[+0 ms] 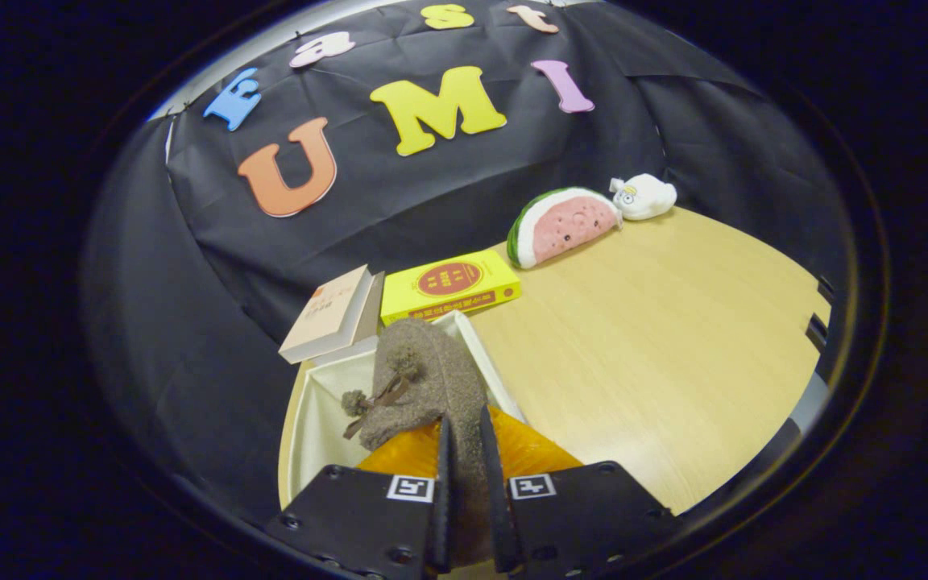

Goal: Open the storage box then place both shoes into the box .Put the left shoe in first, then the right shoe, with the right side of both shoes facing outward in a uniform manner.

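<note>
Your gripper [464, 451] has both fingers pressed against the wall of a grey-brown suede shoe [432, 379], clamping it between them. The shoe has an orange fuzzy lining [524, 455] and a pom-pom tie [375, 399] on its side, and it hangs over the open white storage box [315, 419], whose far rim lies just beyond the toe. Behind the box you have a tan book [331, 314] leaning beside a yellow book [449, 286]; its round red cover emblem holds characters too small to read. Farther back on the wooden table [657, 338] sit a watermelon-slice plush [561, 225] and, touching it, a small white plush toy [645, 197].
</note>
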`<state>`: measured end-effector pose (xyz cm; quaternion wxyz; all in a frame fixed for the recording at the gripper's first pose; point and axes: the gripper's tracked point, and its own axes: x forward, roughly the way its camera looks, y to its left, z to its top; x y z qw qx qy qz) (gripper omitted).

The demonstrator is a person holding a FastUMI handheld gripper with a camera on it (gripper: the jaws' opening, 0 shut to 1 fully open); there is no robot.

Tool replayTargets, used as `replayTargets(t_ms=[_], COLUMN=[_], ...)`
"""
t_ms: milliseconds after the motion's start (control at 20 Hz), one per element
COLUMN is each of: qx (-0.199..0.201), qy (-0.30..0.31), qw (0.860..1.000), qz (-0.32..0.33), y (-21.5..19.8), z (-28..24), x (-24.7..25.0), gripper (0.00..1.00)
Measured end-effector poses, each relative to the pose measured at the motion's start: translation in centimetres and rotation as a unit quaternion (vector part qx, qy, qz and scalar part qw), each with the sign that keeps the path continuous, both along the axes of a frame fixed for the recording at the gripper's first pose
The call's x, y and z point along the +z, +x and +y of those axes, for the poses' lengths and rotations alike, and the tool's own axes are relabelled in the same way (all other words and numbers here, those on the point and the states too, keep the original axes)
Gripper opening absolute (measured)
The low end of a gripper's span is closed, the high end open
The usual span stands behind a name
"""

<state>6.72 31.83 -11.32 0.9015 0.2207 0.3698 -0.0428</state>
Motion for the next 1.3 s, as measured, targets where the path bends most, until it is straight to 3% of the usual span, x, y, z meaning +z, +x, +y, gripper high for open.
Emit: replayTargets(t_ms=[100,550,850,950,1250,1300], qx=[0.010,0.063,0.085,0.098,0.112,0.113], qy=[0.001,-0.018,-0.001,-0.021,-0.089,-0.093], qw=[1.000,0.997,0.994,0.986,0.957,0.954], qz=[0.023,0.052,-0.073,-0.130,-0.251,-0.260], y=[-0.7,-3.3,-2.3,-1.9,-3.3,-3.6], z=[0.0,-0.1,-3.1,-5.0,-10.8,-11.8], x=[-0.9,0.3,6.9,9.3,13.0,13.3], gripper=[0.27,0.29,0.39,0.49,0.96,0.96])
